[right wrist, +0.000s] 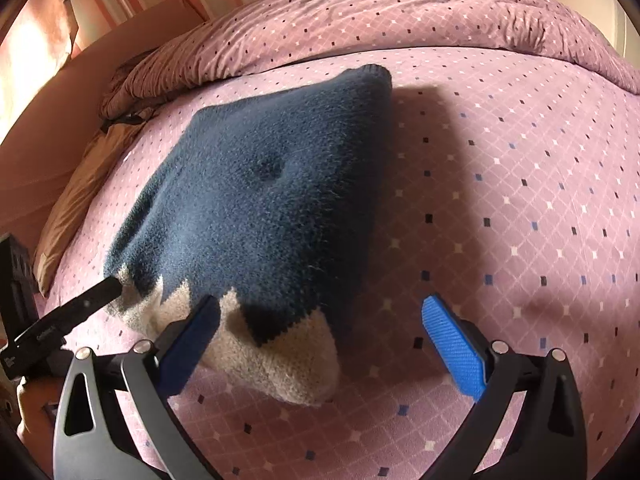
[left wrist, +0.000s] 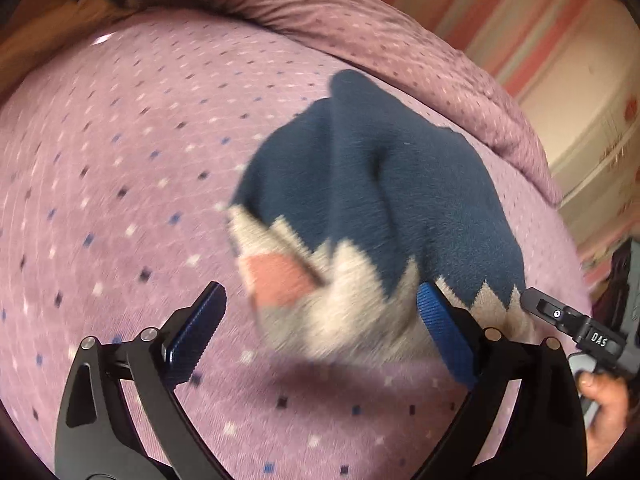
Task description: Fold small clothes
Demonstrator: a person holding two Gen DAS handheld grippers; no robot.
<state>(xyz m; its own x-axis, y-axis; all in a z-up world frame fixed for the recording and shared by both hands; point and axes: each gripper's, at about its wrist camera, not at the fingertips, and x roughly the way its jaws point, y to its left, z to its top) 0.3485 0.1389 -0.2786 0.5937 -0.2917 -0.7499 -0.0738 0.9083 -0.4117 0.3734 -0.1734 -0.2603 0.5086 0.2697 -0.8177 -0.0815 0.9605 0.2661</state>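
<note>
A small knitted sweater (left wrist: 380, 200), navy with a beige zigzag band and a pink patch, lies bunched on the purple dotted bedspread (left wrist: 120, 180). It also shows in the right wrist view (right wrist: 264, 192). My left gripper (left wrist: 320, 328) is open, its jaws wide apart, with the sweater's beige edge between and just ahead of them. My right gripper (right wrist: 320, 336) is open, its jaws on either side of the sweater's near beige corner. The other gripper's tip (right wrist: 92, 296) touches the sweater's left edge in the right wrist view.
A rumpled purple duvet (right wrist: 400, 12) lies along the far side of the bed. A tan pillow (right wrist: 76, 200) and a wooden headboard (right wrist: 48, 136) are at the left. A striped wall (left wrist: 480, 12) stands behind.
</note>
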